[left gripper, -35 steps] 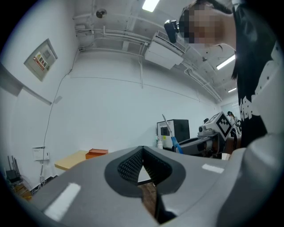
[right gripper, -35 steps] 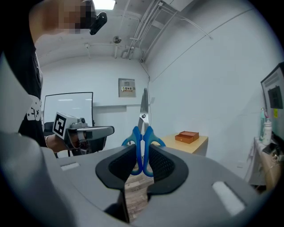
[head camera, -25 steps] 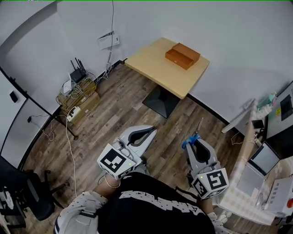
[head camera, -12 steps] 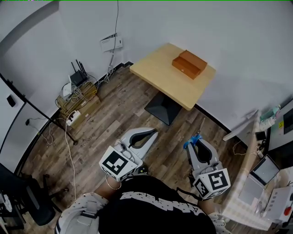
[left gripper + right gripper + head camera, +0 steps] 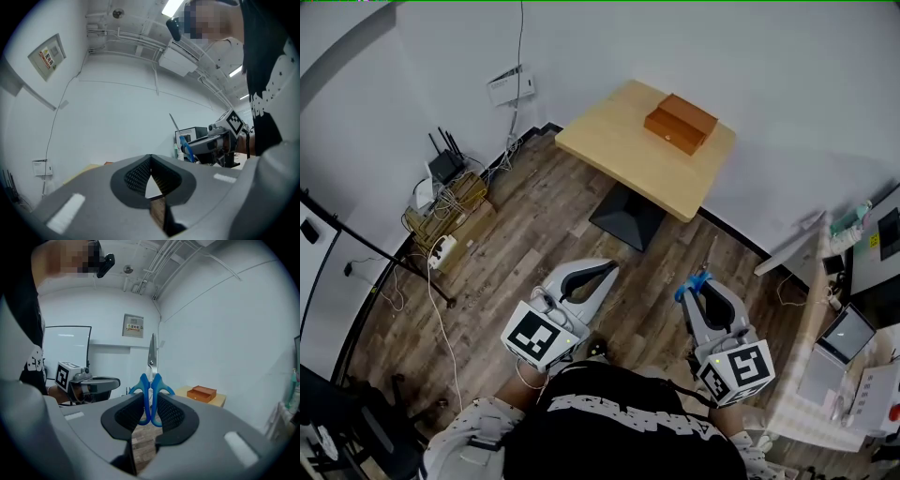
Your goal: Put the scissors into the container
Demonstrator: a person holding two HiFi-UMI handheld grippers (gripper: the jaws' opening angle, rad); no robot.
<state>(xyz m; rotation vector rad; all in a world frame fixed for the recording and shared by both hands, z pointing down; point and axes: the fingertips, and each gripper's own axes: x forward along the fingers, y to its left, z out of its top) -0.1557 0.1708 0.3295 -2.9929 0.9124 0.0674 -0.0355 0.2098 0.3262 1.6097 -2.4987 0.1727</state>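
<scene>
Blue-handled scissors (image 5: 151, 386) stand clamped by their handles in my right gripper (image 5: 150, 401), the closed blades pointing up and away. In the head view the right gripper (image 5: 703, 289) hovers over the wood floor with the scissors (image 5: 695, 280) at its tip. The container, a brown wooden box (image 5: 680, 123), sits on a light wooden table (image 5: 619, 145) well ahead of both grippers; it also shows as the box (image 5: 202, 393) to the right. My left gripper (image 5: 609, 272) is shut and empty, its pads meeting in the left gripper (image 5: 150, 156) view.
A black pedestal base (image 5: 625, 216) stands under the table. Routers and cable clutter (image 5: 450, 192) lie by the left wall. A desk with equipment (image 5: 853, 356) is at the right. White walls stand behind the table.
The head view has swayed slightly, so the table and box shifted a little in frame. Both grippers keep the same pose, the scissors still held in the right one.
</scene>
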